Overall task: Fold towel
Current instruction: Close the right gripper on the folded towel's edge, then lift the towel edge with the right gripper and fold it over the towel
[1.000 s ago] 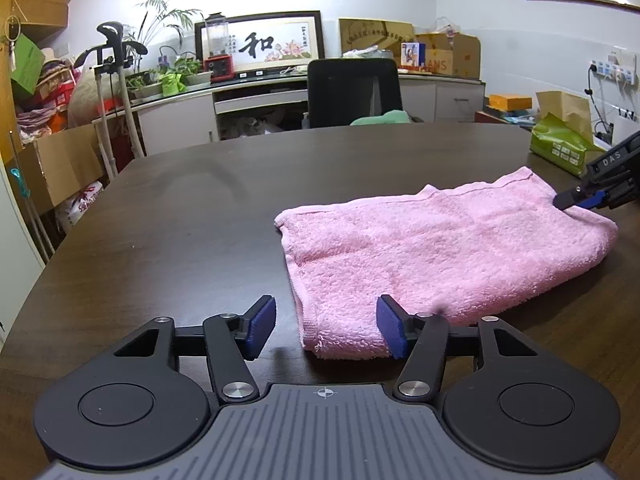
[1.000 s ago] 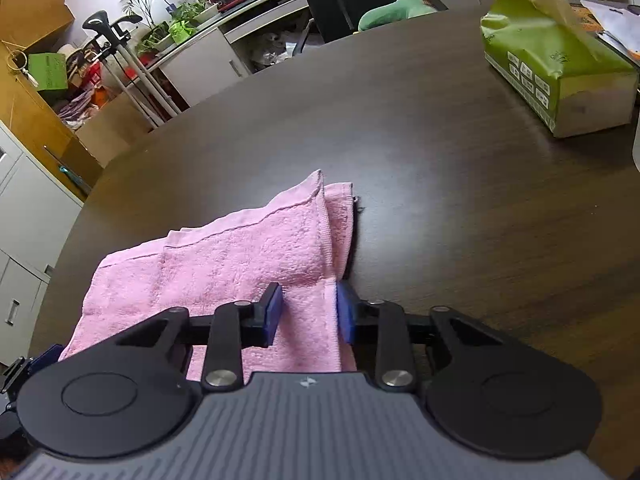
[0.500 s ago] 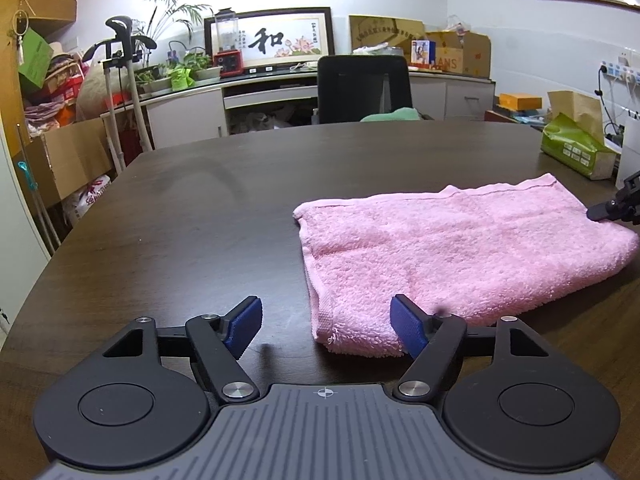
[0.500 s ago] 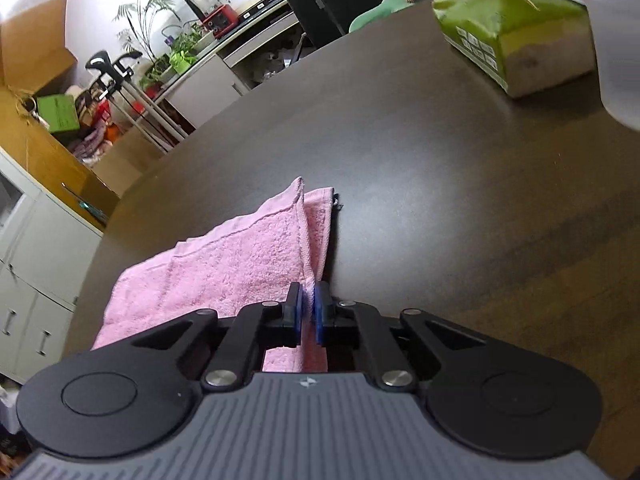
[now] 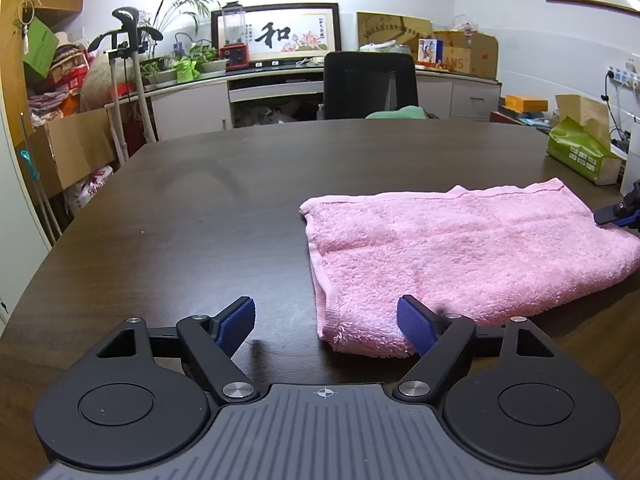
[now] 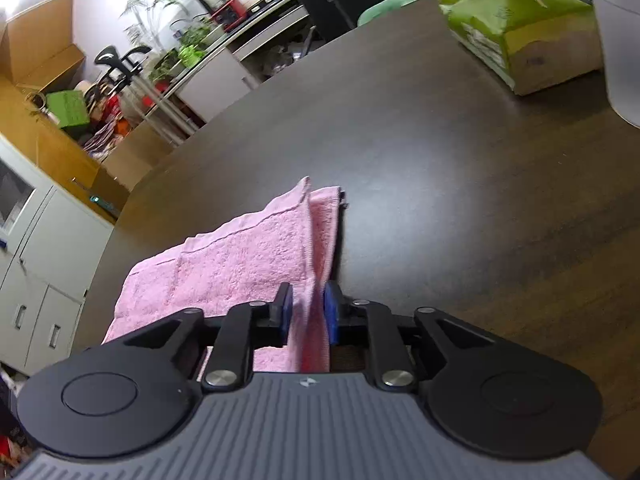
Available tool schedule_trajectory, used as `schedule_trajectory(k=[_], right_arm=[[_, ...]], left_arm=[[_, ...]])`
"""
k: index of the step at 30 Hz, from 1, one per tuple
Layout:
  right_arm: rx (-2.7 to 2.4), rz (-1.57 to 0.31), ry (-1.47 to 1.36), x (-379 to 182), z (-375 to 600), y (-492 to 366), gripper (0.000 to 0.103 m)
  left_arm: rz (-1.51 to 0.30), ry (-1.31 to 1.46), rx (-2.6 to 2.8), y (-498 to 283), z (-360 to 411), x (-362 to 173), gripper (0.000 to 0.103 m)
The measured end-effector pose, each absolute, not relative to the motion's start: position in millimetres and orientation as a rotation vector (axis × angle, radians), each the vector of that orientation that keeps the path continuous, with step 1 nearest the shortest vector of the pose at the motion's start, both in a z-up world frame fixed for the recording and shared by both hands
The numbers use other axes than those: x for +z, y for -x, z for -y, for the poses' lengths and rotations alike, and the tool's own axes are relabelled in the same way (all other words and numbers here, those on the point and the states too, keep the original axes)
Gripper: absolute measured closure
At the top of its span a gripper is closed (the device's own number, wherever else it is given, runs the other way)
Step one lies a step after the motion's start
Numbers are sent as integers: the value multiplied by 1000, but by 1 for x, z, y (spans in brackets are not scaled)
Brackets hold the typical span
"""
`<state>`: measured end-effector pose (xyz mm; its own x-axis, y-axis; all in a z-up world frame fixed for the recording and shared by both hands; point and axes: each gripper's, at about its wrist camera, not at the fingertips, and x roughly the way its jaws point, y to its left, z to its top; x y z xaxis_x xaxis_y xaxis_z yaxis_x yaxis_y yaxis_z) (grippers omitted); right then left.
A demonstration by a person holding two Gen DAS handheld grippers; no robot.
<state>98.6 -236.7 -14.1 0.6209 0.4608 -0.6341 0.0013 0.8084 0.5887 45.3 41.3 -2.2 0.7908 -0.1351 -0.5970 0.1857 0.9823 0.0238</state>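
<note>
Left wrist view: the left gripper [image 5: 326,326] gapes wide, now wider than before, empty, at the pink towel [image 5: 460,256]'s near corner on the tabletop [image 5: 200,216].

Right wrist view: the right gripper [image 6: 308,312] has closed in, pinching the towel's lifted right edge.

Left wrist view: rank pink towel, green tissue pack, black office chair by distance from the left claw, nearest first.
1. pink towel: right beside the left claw, near corner between its fingers.
2. green tissue pack: far right on the table.
3. black office chair: beyond the table's far edge.
</note>
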Motion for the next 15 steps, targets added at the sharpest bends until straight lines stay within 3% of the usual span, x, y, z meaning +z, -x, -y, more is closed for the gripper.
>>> schedule_trajectory(k=[1,3,6,8,9,10,11,12,15], right_arm=[[312,-870,-599,-14,237,-100,60],[350,-864,-592,-11,234,-101,30],[345,-860,-495,-6,223,-102,28],[345,-862,-442,-3,215,-101,38],[346,-866,-425,-3,211,-101,57],[342,-870,-413,-3,208,-101,66],[332,-866,-404,-4,207,-99,69],[324,-861,-401,-5,207,-98,82],[300,-848,-437,-9,212,-96,91]], left_arm=[[-640,-80,-173,-46,-41,-3,23],[-646,-78,-173,-47,-40,-3,23],[-646,-79,-172,-47,-39,-3,23],[-647,-78,-172,-47,-38,-4,22],[-649,-76,-170,-47,-39,-4,22],[-650,-75,-169,-47,-39,-4,21],[-650,-75,-168,-48,-39,-4,21],[-651,-73,-168,-48,-39,-4,21],[-653,-70,-169,-48,-39,-3,21]])
